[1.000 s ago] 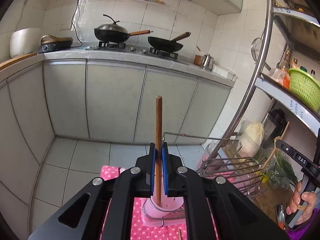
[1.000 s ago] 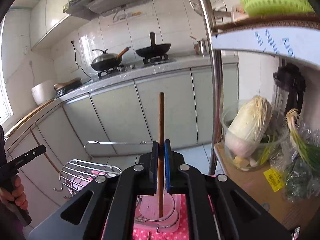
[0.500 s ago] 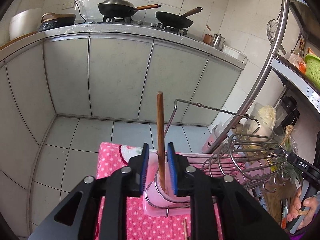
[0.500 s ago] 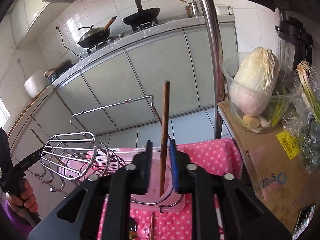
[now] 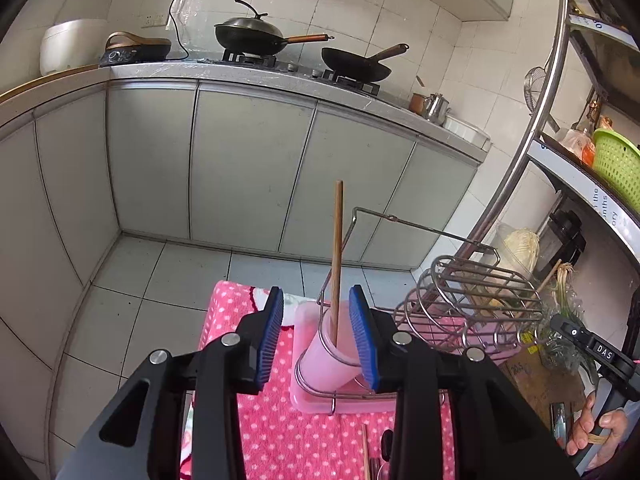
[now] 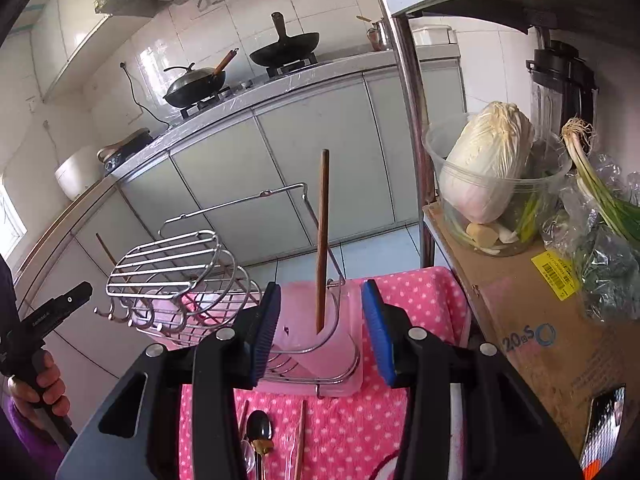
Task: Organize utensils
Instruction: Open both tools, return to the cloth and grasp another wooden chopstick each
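Both the left gripper [image 5: 316,334] and right gripper [image 6: 325,330] have just been opening (pads clear), each chopstick [image 5: 337,256] [image 6: 321,240] standing free in a pink cup [image 5: 334,354] [image 6: 310,340] of the wire rack [image 6: 180,276]

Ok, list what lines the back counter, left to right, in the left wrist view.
White rice cooker → black appliance with the cord → lidded wok → open black pan → small metal kettle.
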The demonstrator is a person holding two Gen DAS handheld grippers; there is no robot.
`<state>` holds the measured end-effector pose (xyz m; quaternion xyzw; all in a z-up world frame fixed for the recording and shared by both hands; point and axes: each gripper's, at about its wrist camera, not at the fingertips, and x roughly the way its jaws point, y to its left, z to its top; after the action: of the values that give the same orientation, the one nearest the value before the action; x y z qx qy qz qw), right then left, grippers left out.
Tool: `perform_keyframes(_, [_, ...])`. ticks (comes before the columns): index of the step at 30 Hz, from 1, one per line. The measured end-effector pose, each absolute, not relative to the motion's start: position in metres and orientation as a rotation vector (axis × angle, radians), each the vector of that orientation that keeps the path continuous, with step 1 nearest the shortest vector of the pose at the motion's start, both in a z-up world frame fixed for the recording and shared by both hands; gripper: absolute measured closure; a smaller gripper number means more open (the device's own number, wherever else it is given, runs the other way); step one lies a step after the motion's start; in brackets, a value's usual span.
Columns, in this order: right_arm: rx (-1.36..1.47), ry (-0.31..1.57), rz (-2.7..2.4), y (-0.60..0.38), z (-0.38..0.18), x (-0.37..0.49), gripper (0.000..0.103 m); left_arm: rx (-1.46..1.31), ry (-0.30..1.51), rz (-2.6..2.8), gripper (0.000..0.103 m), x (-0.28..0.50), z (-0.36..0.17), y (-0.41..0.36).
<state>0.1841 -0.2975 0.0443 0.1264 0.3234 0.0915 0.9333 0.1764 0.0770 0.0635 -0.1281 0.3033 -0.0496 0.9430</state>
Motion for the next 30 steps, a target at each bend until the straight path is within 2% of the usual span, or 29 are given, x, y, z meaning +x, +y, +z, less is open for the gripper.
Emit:
perform_keyframes(11, [0.229,0.695,0.229,-0.275,0.015,0.119,0.060,-0.242,0.681,-0.174,0.070,0.120,0.031,0.050])
perform_keyframes(26, [0.281,0.892,0.244,-0.269,-0.058,0.105,0.060,-0.238,1.003,-0.216,0.070,0.124,-0.072,0.008])
perform_keyframes(30, [0.312,0.914,0.248,-0.273,-0.066,0.104,0.060,-0.254,1.115,-0.242,0.077,0.146,-0.093,-0.005])
